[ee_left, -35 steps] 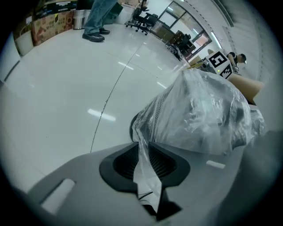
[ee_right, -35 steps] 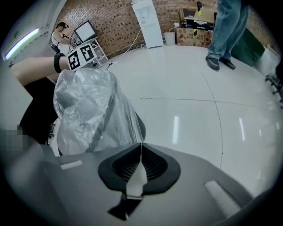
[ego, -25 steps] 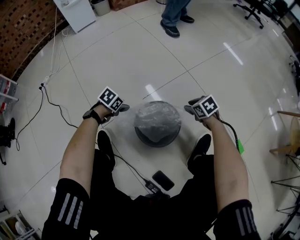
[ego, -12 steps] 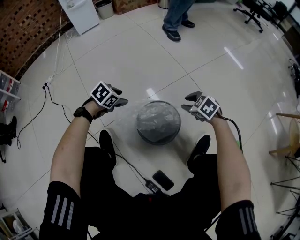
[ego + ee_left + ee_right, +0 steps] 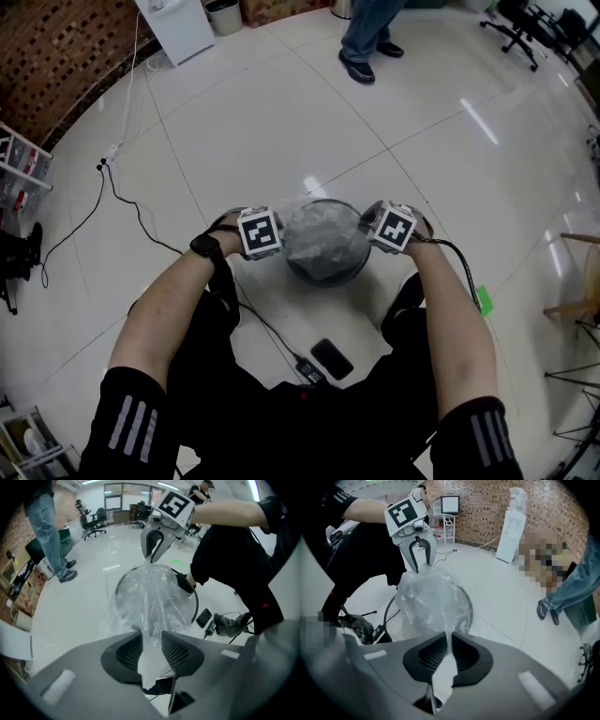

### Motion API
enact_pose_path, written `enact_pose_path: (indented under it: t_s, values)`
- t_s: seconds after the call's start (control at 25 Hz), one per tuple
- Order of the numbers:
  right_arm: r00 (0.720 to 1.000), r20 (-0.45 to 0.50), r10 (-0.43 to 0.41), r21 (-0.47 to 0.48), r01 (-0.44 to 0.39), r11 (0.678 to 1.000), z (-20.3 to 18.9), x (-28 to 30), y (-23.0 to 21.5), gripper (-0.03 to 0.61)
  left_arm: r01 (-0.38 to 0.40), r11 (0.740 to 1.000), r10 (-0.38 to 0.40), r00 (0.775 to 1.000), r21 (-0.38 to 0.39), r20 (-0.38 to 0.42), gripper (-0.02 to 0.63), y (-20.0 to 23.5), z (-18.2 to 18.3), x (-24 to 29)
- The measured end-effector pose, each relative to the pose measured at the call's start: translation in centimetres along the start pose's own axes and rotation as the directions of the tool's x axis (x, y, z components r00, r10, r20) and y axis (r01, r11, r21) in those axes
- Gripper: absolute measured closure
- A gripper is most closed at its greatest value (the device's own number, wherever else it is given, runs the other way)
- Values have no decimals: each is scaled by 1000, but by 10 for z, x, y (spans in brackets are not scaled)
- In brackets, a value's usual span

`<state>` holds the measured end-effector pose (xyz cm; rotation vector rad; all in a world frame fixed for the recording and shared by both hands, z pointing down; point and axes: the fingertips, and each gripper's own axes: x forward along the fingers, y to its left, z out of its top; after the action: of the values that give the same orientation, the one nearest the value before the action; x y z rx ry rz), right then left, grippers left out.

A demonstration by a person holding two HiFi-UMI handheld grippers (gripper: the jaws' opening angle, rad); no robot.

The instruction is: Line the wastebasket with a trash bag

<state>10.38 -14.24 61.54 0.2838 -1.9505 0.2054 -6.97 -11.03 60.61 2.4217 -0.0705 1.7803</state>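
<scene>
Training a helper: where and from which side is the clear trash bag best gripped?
Pinch the trash bag at opposite edges, coming steeply down on either side of the wastebasket. Its film is limp and bunched over the round rim, so a flat pinch should suit. The left claw and right claw, jaws just closed further, each hold film between them.

Quick tally: two hand-held grippers, the left hand-held gripper (image 5: pixel 151 644) and the right hand-held gripper (image 5: pixel 449 651). Between them there's one clear trash bag (image 5: pixel 317 230) and one round wire wastebasket (image 5: pixel 328 270). Down on the floor (image 5: pixel 234 122), one black phone (image 5: pixel 330 358) and one small green object (image 5: pixel 483 300). Along the far edge, one white water dispenser (image 5: pixel 173 23), one small bin (image 5: pixel 223 14), one bystander (image 5: pixel 367 28) on two dark shoes, and one office chair (image 5: pixel 511 19).
</scene>
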Motion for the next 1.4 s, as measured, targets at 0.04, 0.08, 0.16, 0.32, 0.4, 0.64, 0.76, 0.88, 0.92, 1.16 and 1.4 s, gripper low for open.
enact_pose_path:
  t_s: [0.04, 0.08, 0.16, 0.32, 0.4, 0.64, 0.76, 0.88, 0.92, 1.16, 1.4]
  values:
    - [1000, 1, 7, -5, -7, 1000, -2, -4, 3, 557, -19, 1000, 19, 1000, 25, -3, 523, -1, 2, -3]
    - [1000, 12, 14, -11, -14, 1000, -2, -10, 7, 569, -33, 999, 32, 999, 43, 15, 573, -3, 8, -8]
    - [998, 39, 38, -13, -38, 999, -2, -24, 16, 571, -47, 997, 44, 997, 57, 62, 618, -8, 20, -21]
    - [991, 48, 124, -14, -123, 992, -21, -42, 45, 571, -13, 996, 4, 995, 85, 96, 618, -39, 29, -33]
    - [984, 37, 176, -20, -175, 984, -33, -44, 65, 571, 31, 993, -40, 996, 111, 76, 620, -65, 27, -26]
    - [952, -33, 303, -18, -304, 953, -68, -22, 116, 571, 136, 973, -143, 989, 187, 22, 618, -129, 23, 3]
    - [940, -86, 330, 0, -331, 944, -86, -6, 130, 570, 167, 970, -169, 986, 174, 0, 618, -145, 19, 23]
    - [929, -99, 356, 31, -355, 934, -98, 13, 138, 569, 180, 972, -179, 984, 152, -19, 618, -153, 13, 44]
    - [929, -99, 356, 38, -354, 934, -99, 19, 138, 569, 178, 974, -176, 984, 140, -26, 618, -152, 8, 50]
    - [942, -56, 332, 89, -326, 941, -103, 60, 133, 569, 138, 988, -134, 989, 74, -63, 617, -147, -19, 92]
    - [962, -33, 269, 168, -260, 951, -107, 85, 126, 569, 33, 998, -36, 998, -60, -47, 615, -119, -40, 133]
